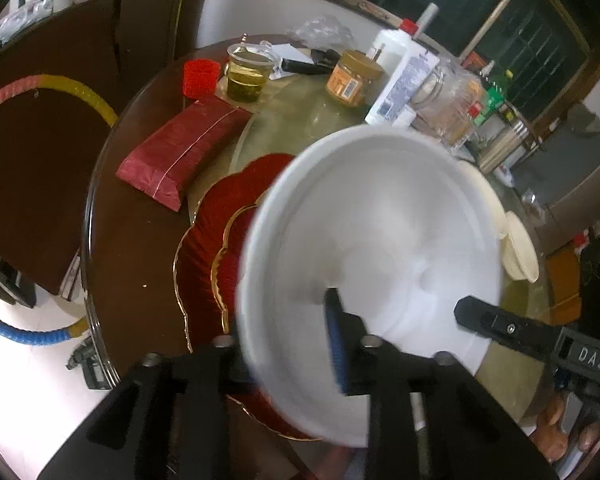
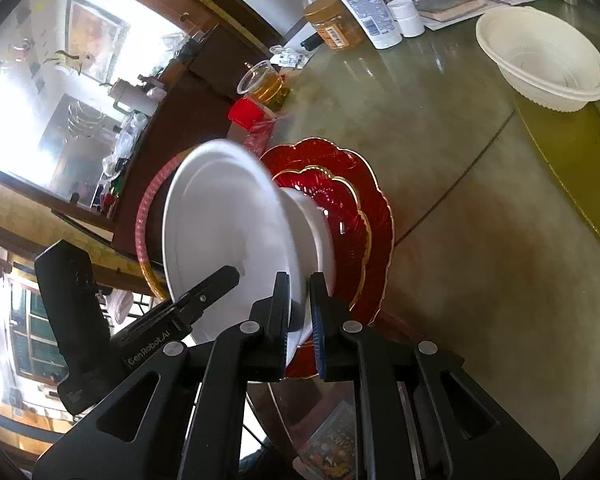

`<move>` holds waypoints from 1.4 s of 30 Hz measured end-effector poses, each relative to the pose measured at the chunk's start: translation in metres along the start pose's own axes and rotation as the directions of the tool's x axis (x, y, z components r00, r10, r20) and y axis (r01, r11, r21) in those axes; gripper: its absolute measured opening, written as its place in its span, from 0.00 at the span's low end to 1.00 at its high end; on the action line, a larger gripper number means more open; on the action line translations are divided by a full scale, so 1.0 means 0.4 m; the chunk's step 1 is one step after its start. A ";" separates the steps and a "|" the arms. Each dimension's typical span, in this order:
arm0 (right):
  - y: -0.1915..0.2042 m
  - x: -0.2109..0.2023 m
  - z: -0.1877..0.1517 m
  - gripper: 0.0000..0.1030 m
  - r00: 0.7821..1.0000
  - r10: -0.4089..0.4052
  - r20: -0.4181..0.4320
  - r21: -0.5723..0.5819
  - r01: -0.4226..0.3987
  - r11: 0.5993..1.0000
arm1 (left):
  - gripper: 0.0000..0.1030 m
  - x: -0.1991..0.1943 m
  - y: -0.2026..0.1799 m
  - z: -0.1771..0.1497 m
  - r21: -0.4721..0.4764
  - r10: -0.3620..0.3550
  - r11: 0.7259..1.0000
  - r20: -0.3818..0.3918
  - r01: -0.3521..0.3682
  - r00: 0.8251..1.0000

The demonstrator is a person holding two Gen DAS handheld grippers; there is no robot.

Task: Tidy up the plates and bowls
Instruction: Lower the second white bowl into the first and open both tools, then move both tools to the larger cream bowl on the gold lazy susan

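- White plate [image 1: 380,264] held up over red plates [image 1: 220,248], tilted, blurred in left wrist view.
- Left gripper [image 1: 288,332] clamped on near rim of white plate; one blue-padded finger [image 1: 336,344] over the inner face, the other behind the rim and mostly hidden.
- Right gripper [image 2: 300,312] also clenched on white plate [image 2: 228,232] rim, one finger each side, plate seen nearly edge-on.
- Right gripper seen in left wrist view as black arm [image 1: 512,328] reaching in from the right at plate edge.
- Red plates [image 2: 340,216] stacked, smaller on larger, gold scalloped rims, flat on glass table top [image 2: 480,240] just under white plate.
- Cream bowl [image 2: 540,64] upright, well apart at far right; second cream bowl edge just beside it, mostly cut off.
- Red packet [image 1: 180,148] lying near red plates.
- Red cup [image 1: 199,76], glass of yellow liquid [image 1: 248,74], orange jar [image 1: 352,78], white tube [image 1: 404,84] grouped at far side of table.
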State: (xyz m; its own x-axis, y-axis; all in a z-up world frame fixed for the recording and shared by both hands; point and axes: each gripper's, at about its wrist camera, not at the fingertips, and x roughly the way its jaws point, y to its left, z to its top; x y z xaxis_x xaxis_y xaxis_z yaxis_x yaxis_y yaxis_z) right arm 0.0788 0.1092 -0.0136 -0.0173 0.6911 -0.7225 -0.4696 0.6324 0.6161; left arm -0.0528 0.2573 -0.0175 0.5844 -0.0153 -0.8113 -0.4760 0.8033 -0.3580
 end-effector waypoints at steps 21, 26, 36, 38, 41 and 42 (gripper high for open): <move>-0.007 -0.092 -0.027 0.61 0.991 0.099 0.091 0.020 -0.101 0.995 | 0.77 -0.119 0.010 0.007 -0.064 0.032 0.998 0.194 -0.020 0.981; -0.044 -0.129 -0.033 0.72 0.981 0.144 0.131 0.053 -0.152 0.987 | 0.80 -0.135 -0.044 0.010 -0.029 0.005 1.000 0.223 0.001 0.975; -0.163 -0.196 -0.063 0.92 0.960 0.220 0.172 0.149 -0.246 0.958 | 0.81 -0.126 -0.165 0.005 0.068 -0.065 0.996 0.223 0.051 0.973; -0.187 -0.209 -0.069 0.94 0.956 0.229 0.184 0.167 -0.260 0.951 | 0.81 -0.116 -0.189 0.002 0.083 -0.074 0.995 0.209 0.058 0.975; -0.226 -0.232 -0.079 1.00 0.950 0.237 0.203 0.198 -0.277 0.940 | 0.81 -0.097 -0.227 -0.004 0.107 -0.094 0.991 0.182 0.075 0.979; -0.241 -0.241 -0.082 1.00 0.950 0.233 0.210 0.214 -0.277 0.937 | 0.81 -0.093 -0.238 -0.005 0.113 -0.097 0.991 0.175 0.078 0.980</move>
State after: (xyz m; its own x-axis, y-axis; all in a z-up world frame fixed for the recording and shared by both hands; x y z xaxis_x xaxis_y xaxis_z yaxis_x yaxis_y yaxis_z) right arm 0.0969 -0.0298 -0.0138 0.0594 0.8769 -0.4769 -0.2465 0.4758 0.8443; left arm -0.0305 0.1799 0.0457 0.7337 0.0113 -0.6793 -0.3517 0.8618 -0.3655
